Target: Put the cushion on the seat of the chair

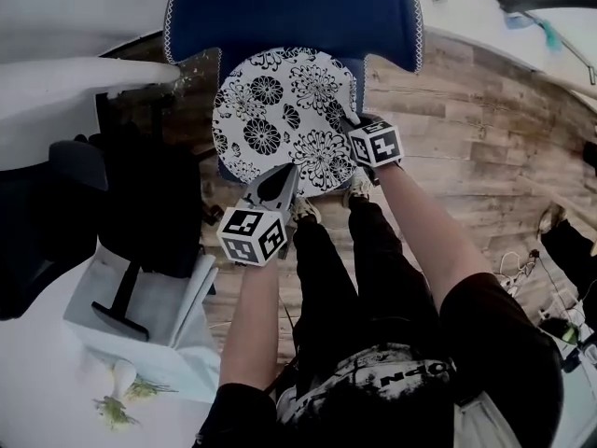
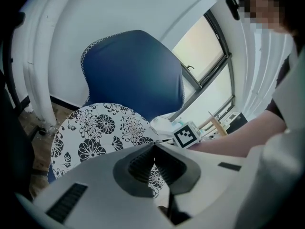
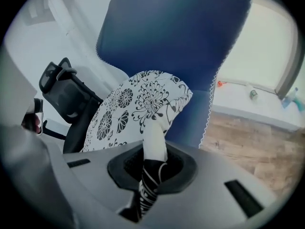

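A round white cushion with black flower print is over the seat of the blue chair, hiding most of the seat. I cannot tell whether it rests on the seat. My left gripper is shut on the cushion's near edge, and printed cloth shows between its pads. My right gripper is shut on the cushion's right edge. In the right gripper view a fold of the cushion runs down between the jaws. The chair's back rises just behind the cushion.
A black office chair stands left of the blue chair. A white table with papers and a small plant is at the lower left. Wooden floor lies to the right. White pipes run up the wall, beside a window.
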The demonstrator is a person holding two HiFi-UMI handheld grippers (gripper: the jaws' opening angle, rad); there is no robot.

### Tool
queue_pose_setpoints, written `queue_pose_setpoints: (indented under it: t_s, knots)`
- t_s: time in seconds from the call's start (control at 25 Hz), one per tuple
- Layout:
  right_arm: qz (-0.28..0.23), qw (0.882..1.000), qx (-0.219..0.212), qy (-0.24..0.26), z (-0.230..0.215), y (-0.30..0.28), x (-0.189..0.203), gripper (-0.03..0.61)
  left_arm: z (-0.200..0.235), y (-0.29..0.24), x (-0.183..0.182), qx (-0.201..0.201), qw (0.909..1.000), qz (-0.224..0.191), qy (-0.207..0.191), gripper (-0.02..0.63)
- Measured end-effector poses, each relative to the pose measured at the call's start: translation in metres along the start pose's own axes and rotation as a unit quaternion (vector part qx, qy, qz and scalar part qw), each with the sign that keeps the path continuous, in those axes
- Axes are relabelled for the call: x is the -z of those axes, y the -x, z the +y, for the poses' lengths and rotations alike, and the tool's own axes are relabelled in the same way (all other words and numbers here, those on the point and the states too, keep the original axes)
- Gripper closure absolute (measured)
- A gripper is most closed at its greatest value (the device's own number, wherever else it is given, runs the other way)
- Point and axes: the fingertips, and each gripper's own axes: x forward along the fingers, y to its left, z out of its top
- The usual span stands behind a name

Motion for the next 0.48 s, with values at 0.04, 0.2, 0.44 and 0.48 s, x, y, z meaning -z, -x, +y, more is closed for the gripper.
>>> queue_pose_setpoints:
  t_s: [0.04, 0.2, 0.44, 0.48]
  knots:
    - [0.001, 1.0, 0.002, 0.0, -0.001, -0.003, 0.003, 0.551, 0.0, -0.003, 0.002, 0.0, 1.0, 0.001, 0.002, 0.6]
    - [0.003, 1.0, 0.021, 0.008, -0.013, -0.01, 0.011, 0.551, -0.004, -0.016, 0.006, 0.005, 1.0, 0.002, 0.007, 0.6]
    - [0.015, 0.999, 0.03, 0.032, -0.02, -0.023, 0.02, 0.551, -0.012, -0.026, 0.017, 0.02, 0.9997, 0.012, 0.011, 0.6]
    - [0.016, 0.999, 0.028, 0.034, -0.019, -0.024, 0.02, 0.551, -0.014, -0.028, 0.019, 0.022, 0.9996, 0.014, 0.011, 0.6]
